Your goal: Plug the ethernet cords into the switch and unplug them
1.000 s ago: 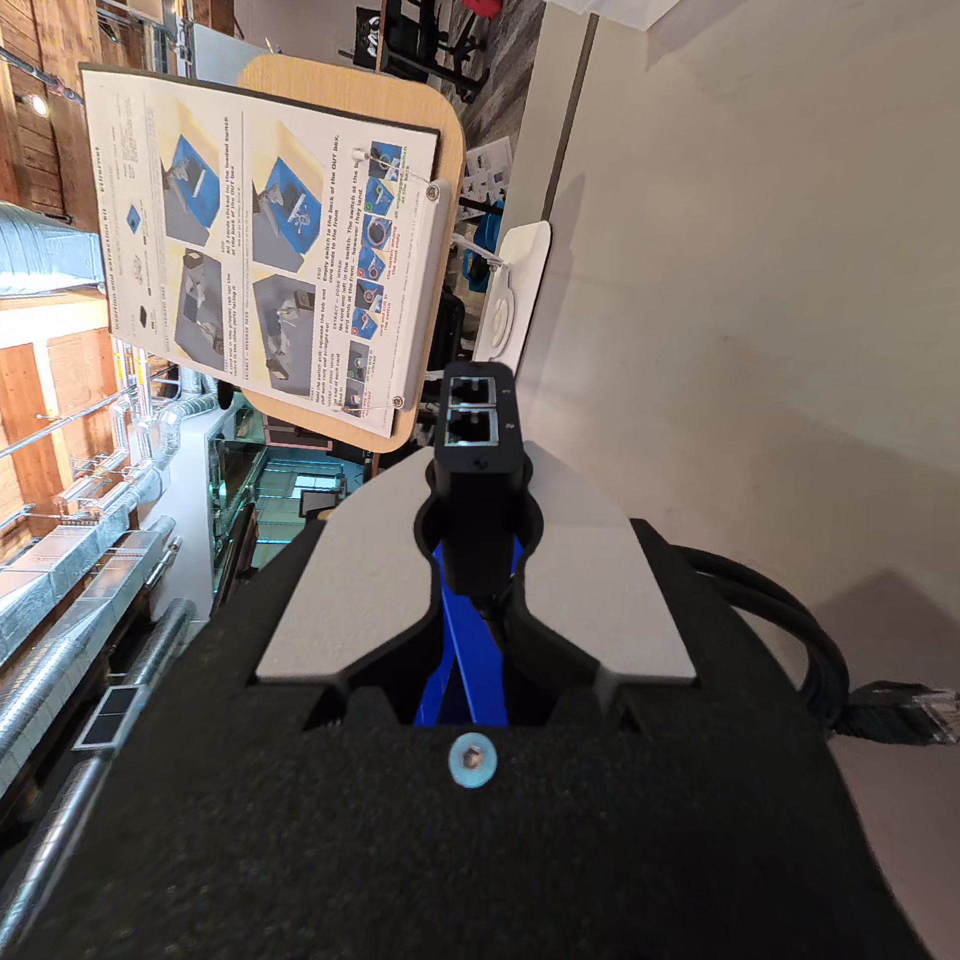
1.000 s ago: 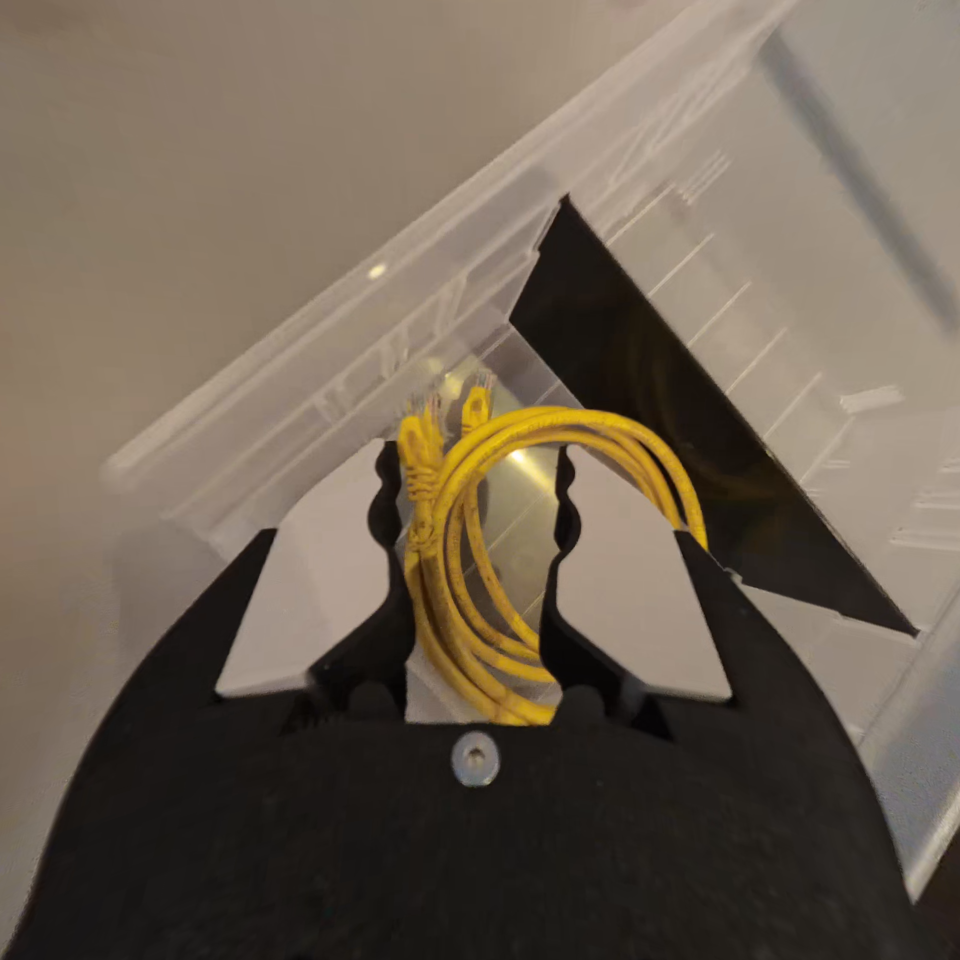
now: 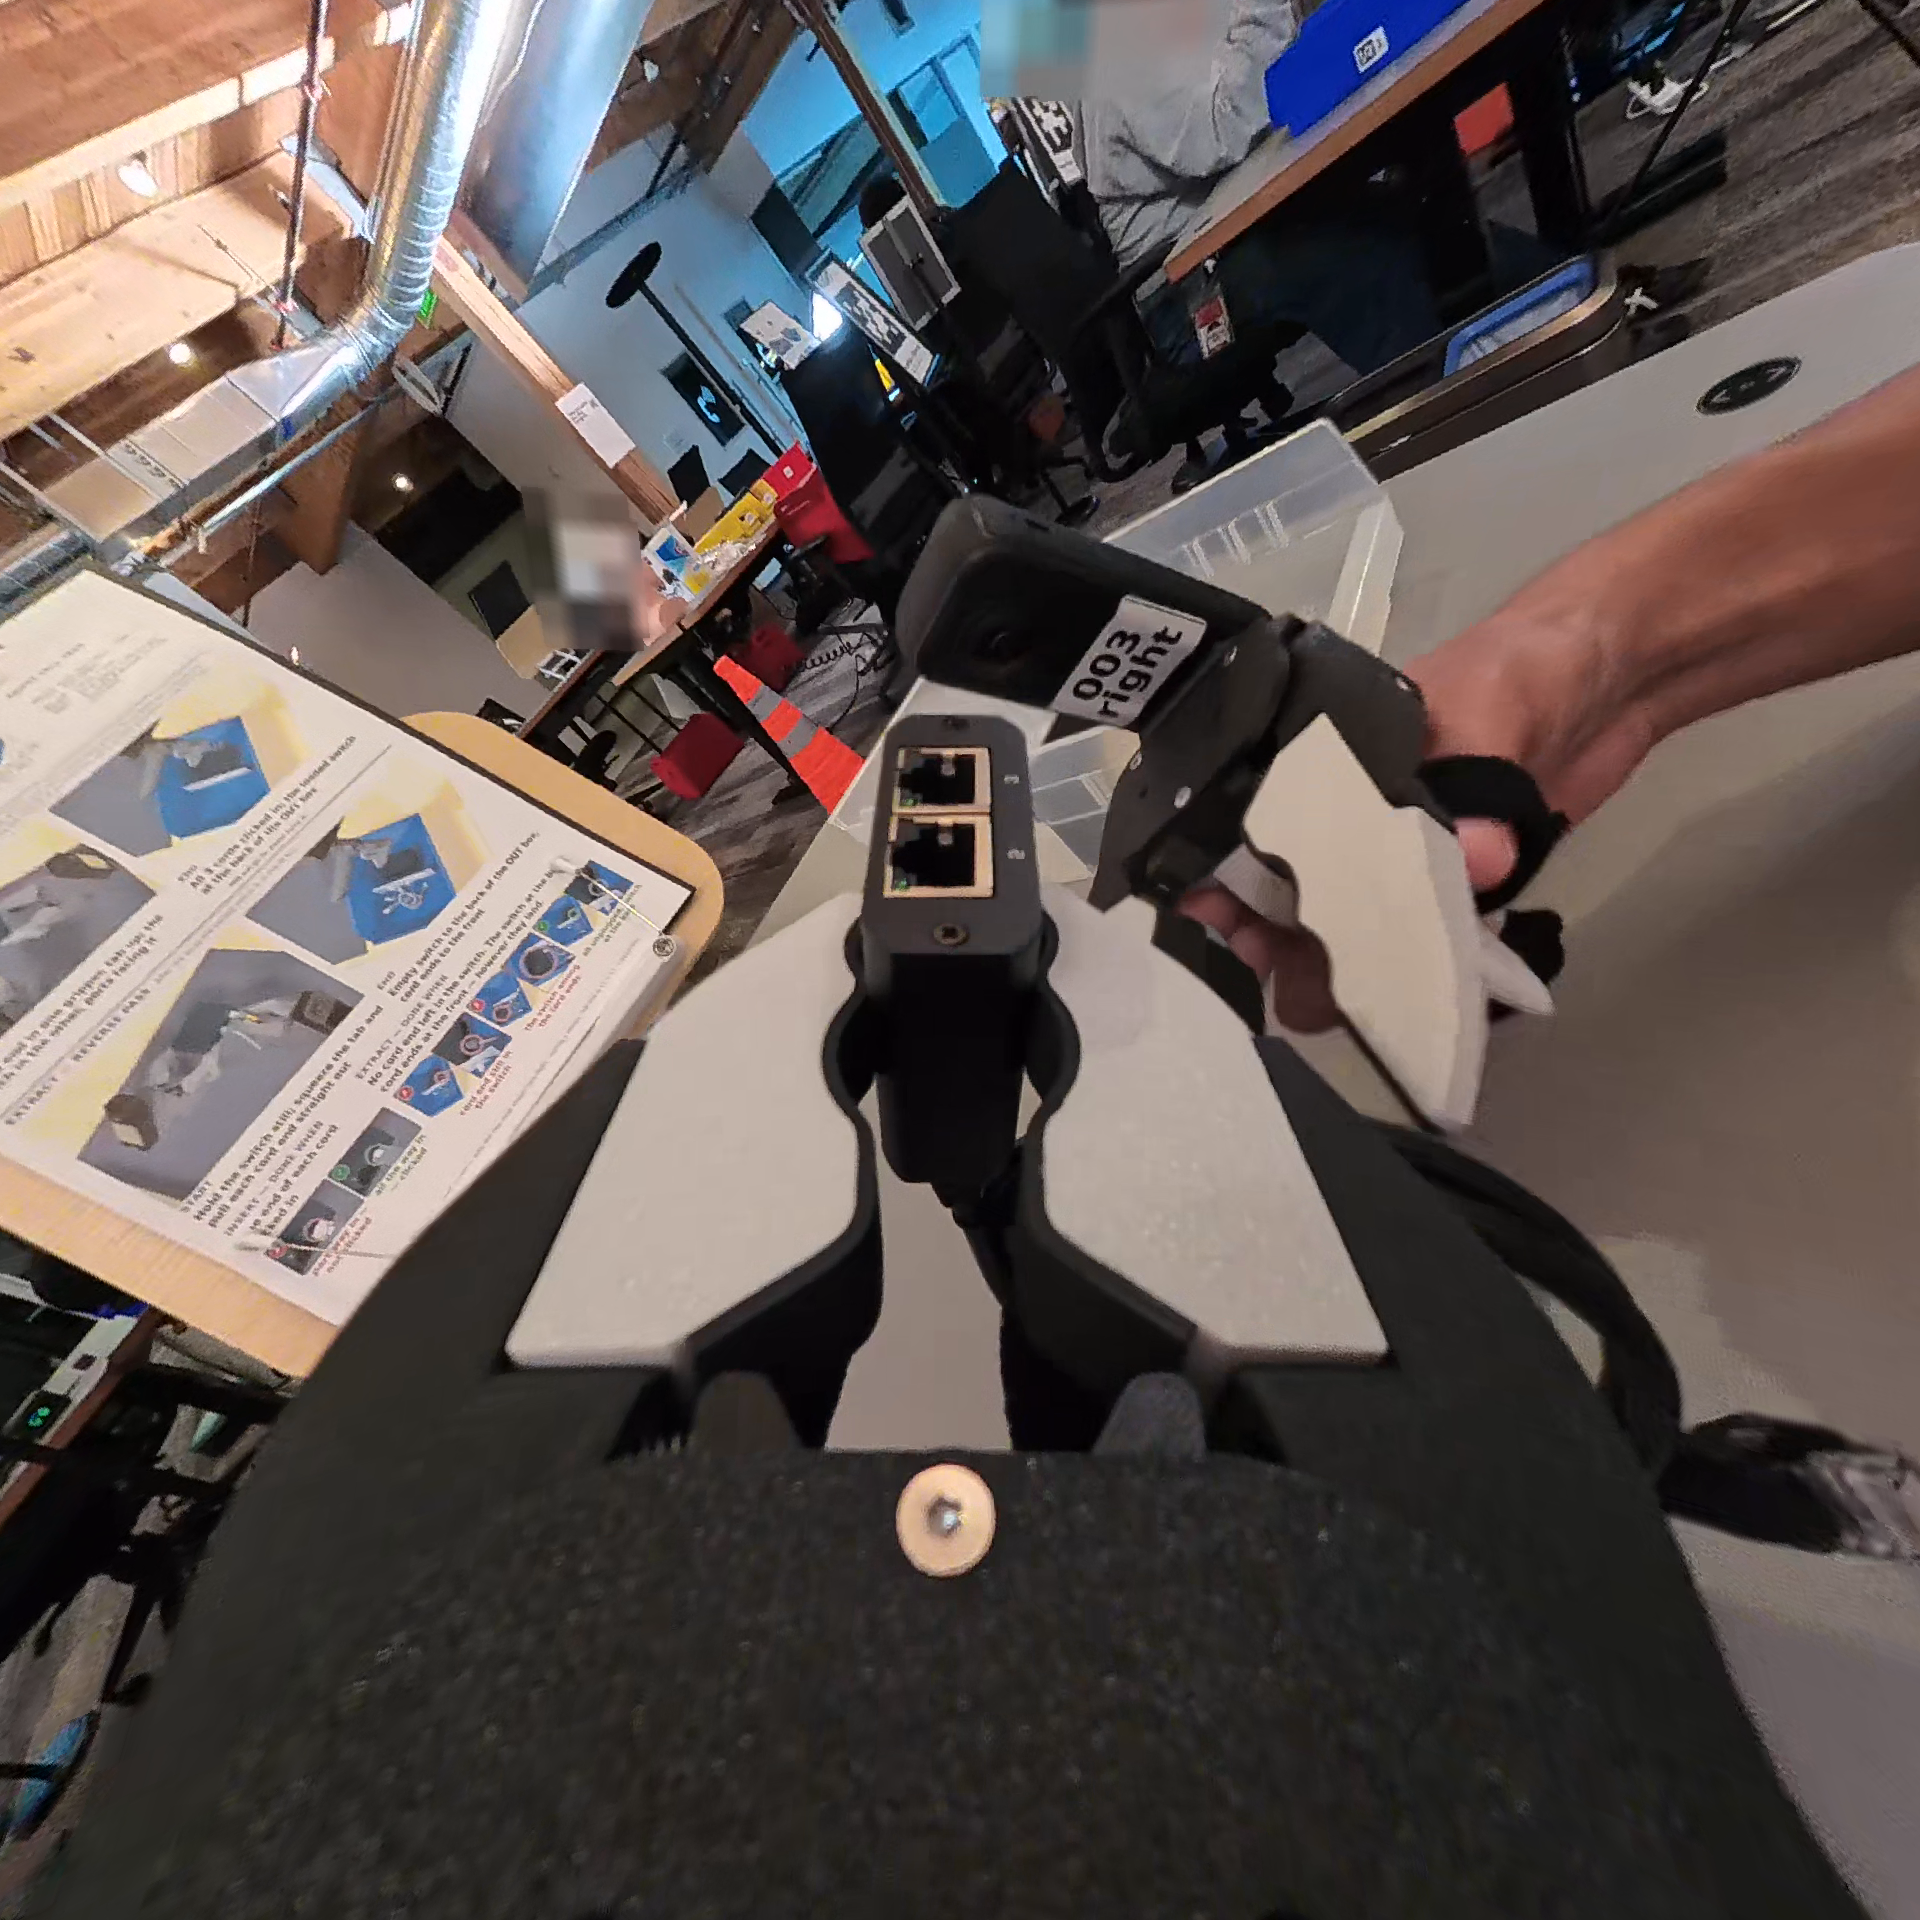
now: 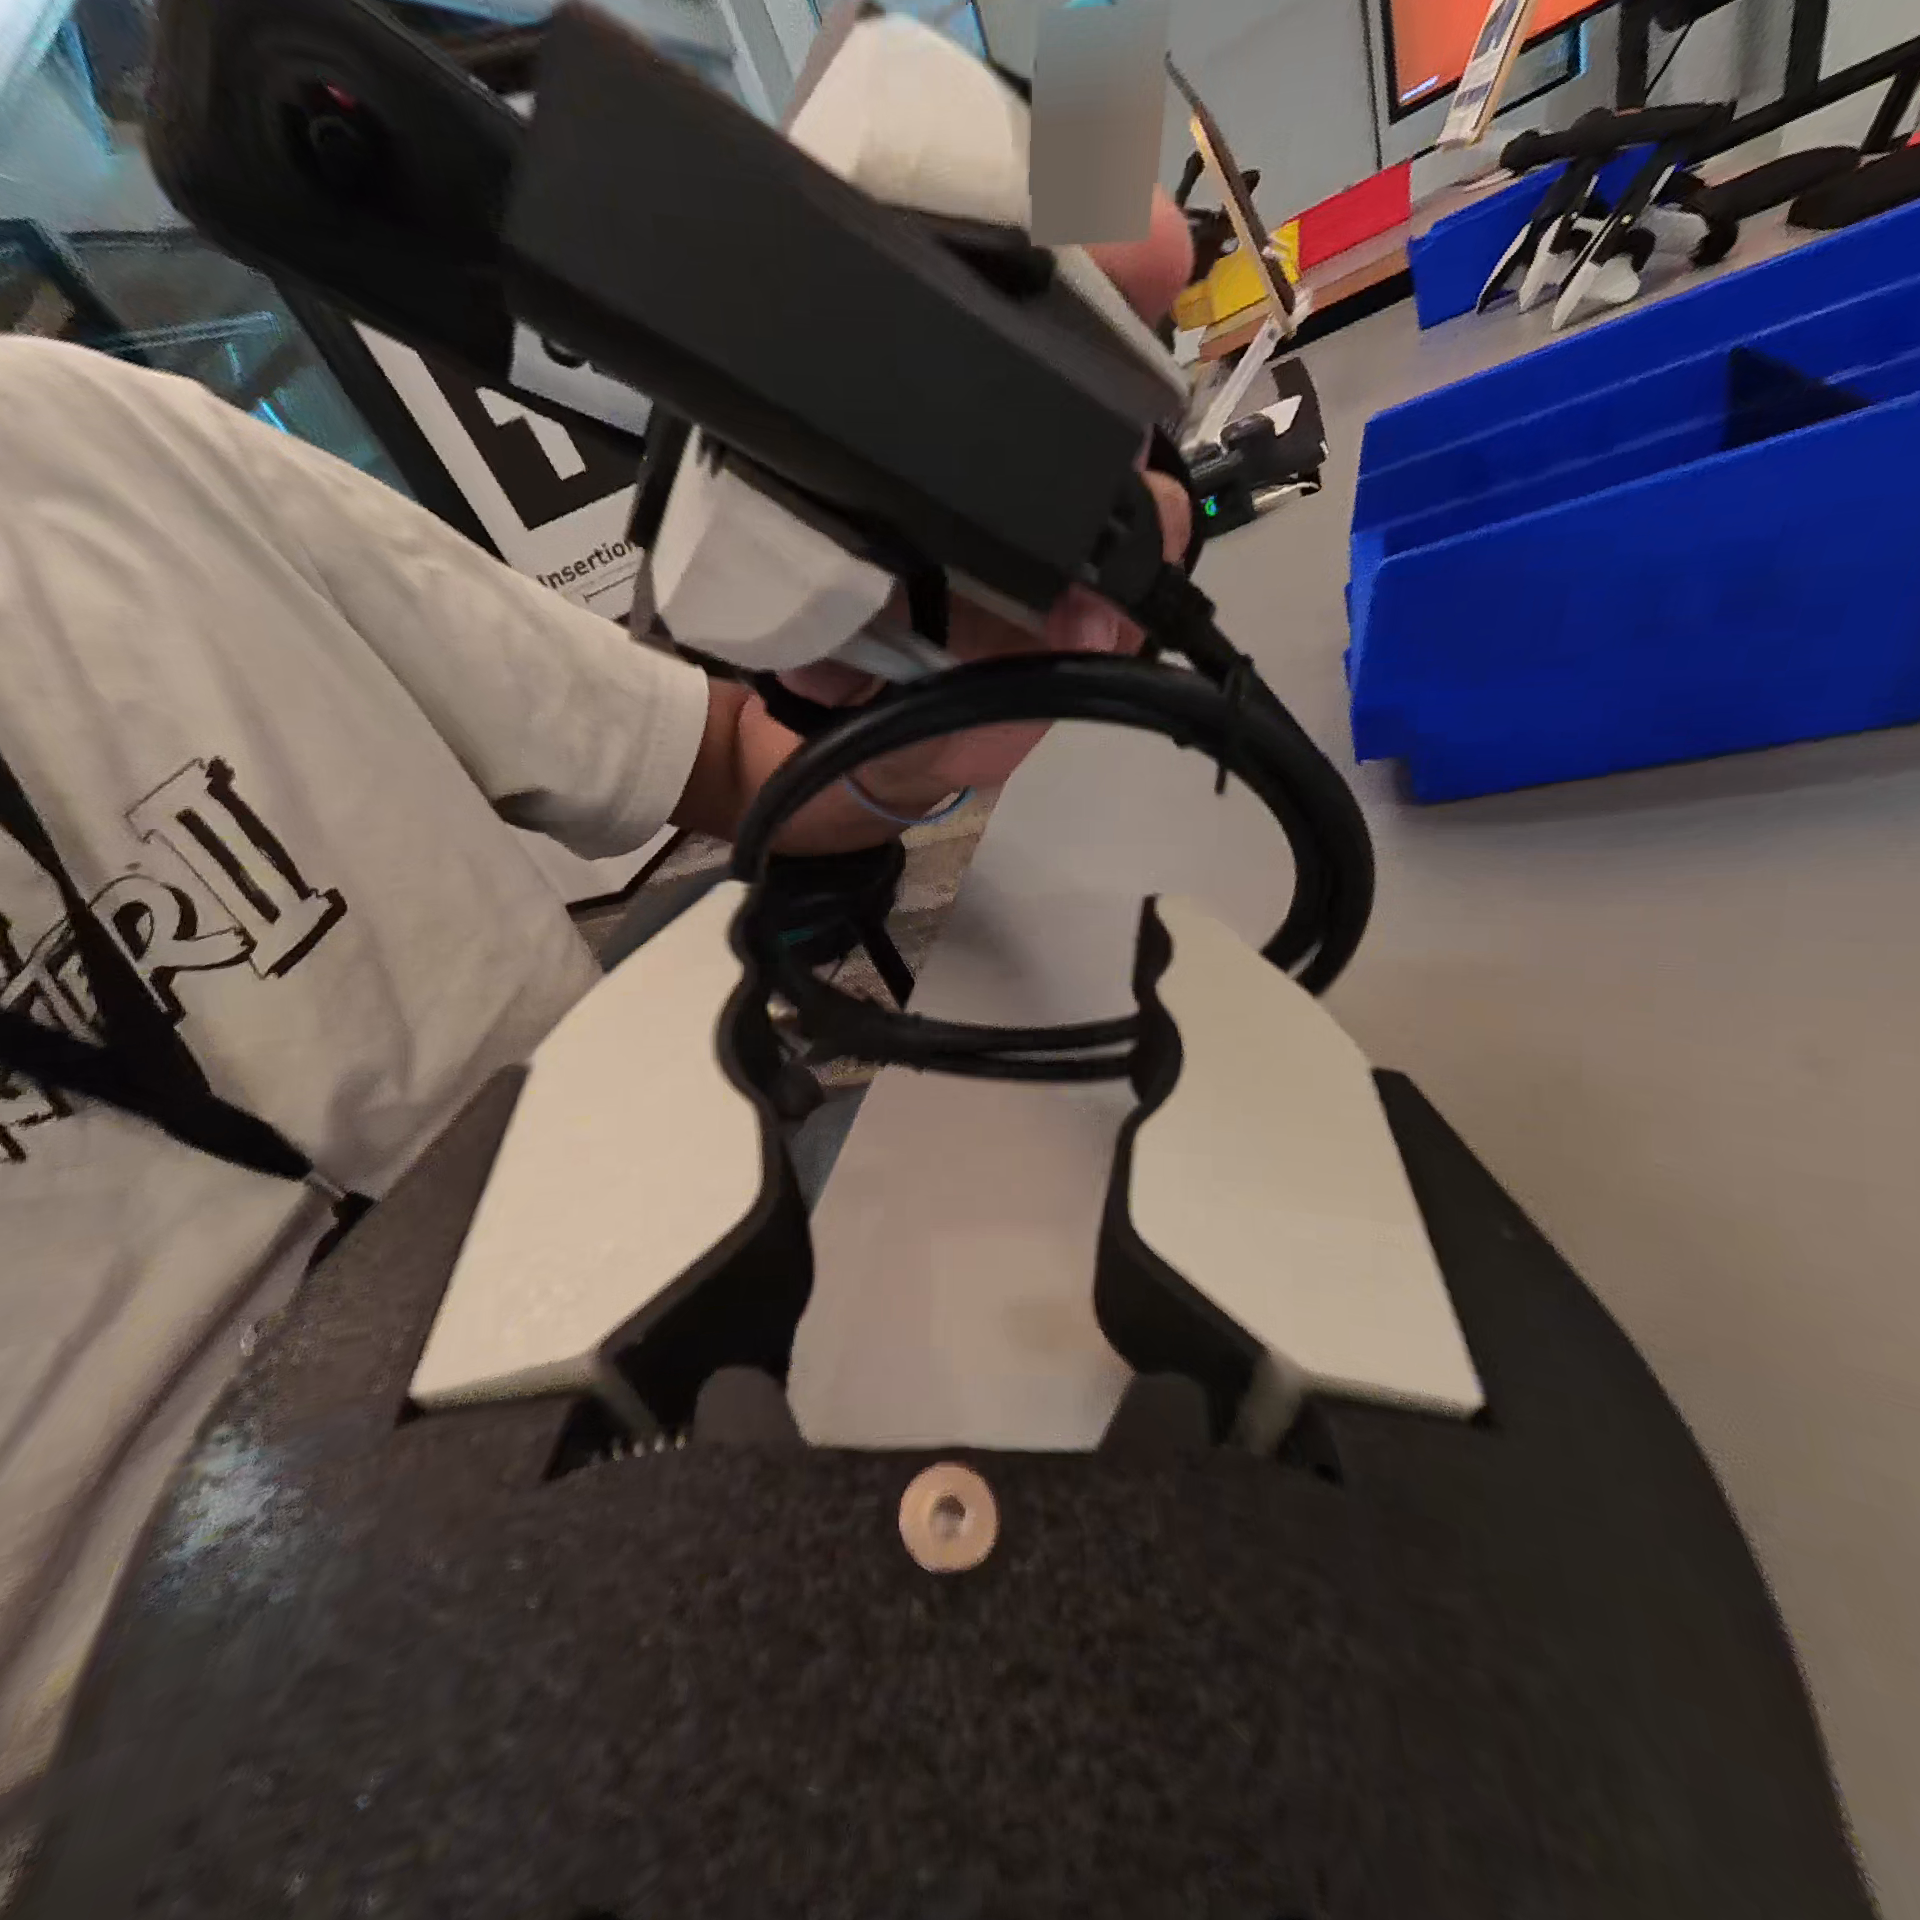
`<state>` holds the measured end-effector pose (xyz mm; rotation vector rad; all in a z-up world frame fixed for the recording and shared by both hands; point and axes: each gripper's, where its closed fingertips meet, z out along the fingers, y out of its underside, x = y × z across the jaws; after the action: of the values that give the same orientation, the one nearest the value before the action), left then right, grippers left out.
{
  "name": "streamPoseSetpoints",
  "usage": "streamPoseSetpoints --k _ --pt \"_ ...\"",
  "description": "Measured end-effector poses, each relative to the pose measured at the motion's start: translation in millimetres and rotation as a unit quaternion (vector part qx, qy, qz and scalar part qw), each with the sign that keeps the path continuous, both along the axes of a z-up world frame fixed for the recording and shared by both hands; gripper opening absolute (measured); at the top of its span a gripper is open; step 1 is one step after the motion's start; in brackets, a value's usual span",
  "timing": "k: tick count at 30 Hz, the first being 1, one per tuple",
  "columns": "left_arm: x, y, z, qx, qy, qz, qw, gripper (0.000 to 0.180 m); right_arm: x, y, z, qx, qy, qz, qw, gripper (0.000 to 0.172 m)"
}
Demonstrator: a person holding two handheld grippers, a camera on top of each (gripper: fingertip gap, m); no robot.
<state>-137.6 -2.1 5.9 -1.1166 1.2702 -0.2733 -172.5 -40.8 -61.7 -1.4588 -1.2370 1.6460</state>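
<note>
My left gripper [image 3: 951, 940] is shut on a black switch [image 3: 945, 821], held upright with two empty ports facing the camera. A black cord [image 3: 1621, 1299] loops off to the switch's right and ends in a loose plug [image 3: 1849, 1496]. My right gripper [image 4: 943, 925] is open. The black cord loop [image 4: 1320, 831] runs crosswise between its spread fingers, and the pads do not press on it. In the left wrist view a hand holds the right gripper, whose white finger [image 3: 1351, 914] is just right of the switch.
A clear plastic bin [image 3: 1278, 540] stands on the grey table [image 3: 1714, 935] behind the right gripper. An instruction board [image 3: 312, 935] stands at the left. A blue divided bin [image 4: 1621, 582] sits at the right. A person's white shirt [image 4: 260, 727] fills the left of the right wrist view. Some 8 centimetres of space lies between my two pairs of fingers.
My right gripper has left the clear bin and the yellow cord that lay between its fingers. Its jaws are wider and now straddle the black cord. The left gripper has turned, still holding the switch.
</note>
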Motion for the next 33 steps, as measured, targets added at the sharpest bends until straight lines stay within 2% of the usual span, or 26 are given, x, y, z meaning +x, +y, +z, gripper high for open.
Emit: streamPoseSetpoints --k 4,7,8,10,14,17,20,23,28,30,33 --pt "5.2 -14.8 7.2 -0.029 -0.035 -0.058 0.997 0.025 16.1 35.6 -5.4 0.089 -0.038 -0.098 0.99 0.062" --pt "11.7 -24.5 12.4 -0.059 -0.061 -0.095 0.992 0.025 -0.7 26.7 4.9 0.123 -0.006 -0.09 0.988 0.06" --pt "12.4 -26.3 13.5 -0.064 -0.065 -0.102 0.991 0.025 -6.9 21.2 5.5 0.131 0.001 -0.08 0.988 0.052" --pt "10.9 -27.0 12.6 -0.071 -0.062 -0.105 0.99 0.025 -9.6 27.4 -1.0 0.164 -0.019 -0.104 0.981 0.017" --pt "-1.1 -6.8 -4.1 -0.09 -0.024 -0.067 0.993 0.025 21.8 50.4 -1.5 0.206 -0.091 -0.15 0.963 0.011" --pt "-3.6 10.5 -25.1 -0.155 0.004 -0.048 0.987 0.025 49.5 64.6 -5.9 0.274 -0.205 -0.189 0.92 0.007" --pt "-2.3 19.4 -36.4 -0.167 0.011 -0.028 0.986 0.026 65.7 72.3 -11.4 0.322 -0.306 -0.216 0.87 0.006" --pt "-4.3 27.3 -42.0 -0.152 0.025 0.001 0.988 0.027 75.0 80.8 -9.8 0.347 -0.347 -0.246 0.836 0.006" --pt "-5.2 32.0 -51.7 -0.233 0.022 0.013 0.972 0.049 92.7 96.4 -7.7 0.382 -0.408 -0.289 0.777 0.006" --pt "-6.0 34.6 -52.7 -0.228 0.027 0.025 0.973 0.051 94.4 98.1 -8.0 0.4 -0.424 -0.292 0.759 0.006" --pt "-8.3 37.9 -51.0 -0.187 0.043 0.052 0.98 0.051 103.5 105.0 -6.0 0.443 -0.47 -0.31 0.698 0.006"
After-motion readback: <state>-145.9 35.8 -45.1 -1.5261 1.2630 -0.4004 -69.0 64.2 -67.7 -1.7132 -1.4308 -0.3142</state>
